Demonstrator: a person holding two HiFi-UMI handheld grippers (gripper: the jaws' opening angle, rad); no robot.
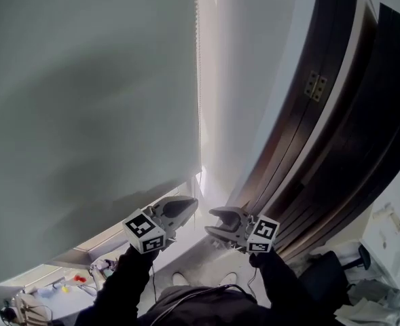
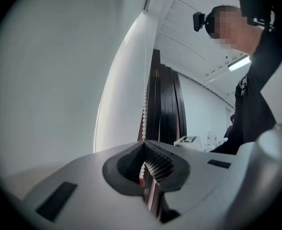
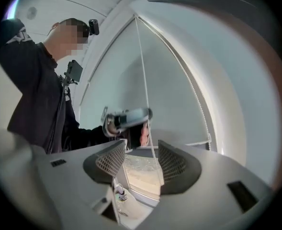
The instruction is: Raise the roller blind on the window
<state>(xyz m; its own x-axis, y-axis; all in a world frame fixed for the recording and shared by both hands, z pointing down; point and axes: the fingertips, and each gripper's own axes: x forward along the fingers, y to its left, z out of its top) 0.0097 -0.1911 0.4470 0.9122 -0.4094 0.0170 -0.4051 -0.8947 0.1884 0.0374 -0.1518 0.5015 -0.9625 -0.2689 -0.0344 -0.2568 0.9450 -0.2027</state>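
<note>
Raising the roller blind [image 1: 84,80] by its bead chain [image 2: 144,95].
The limp, slippery chain is pinched by the left gripper [image 2: 148,164]; the spread right gripper [image 3: 140,159] is best closed across beads.

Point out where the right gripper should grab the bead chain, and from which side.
Take the straight hanging run of the bead chain, coming level from the room side: it hangs vertical and runs between the right gripper's open pads. The left gripper is shut on it.

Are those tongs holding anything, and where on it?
The left tongs pinch the blind's bead chain low on its length; the right tongs stand open, holding nothing.
</note>
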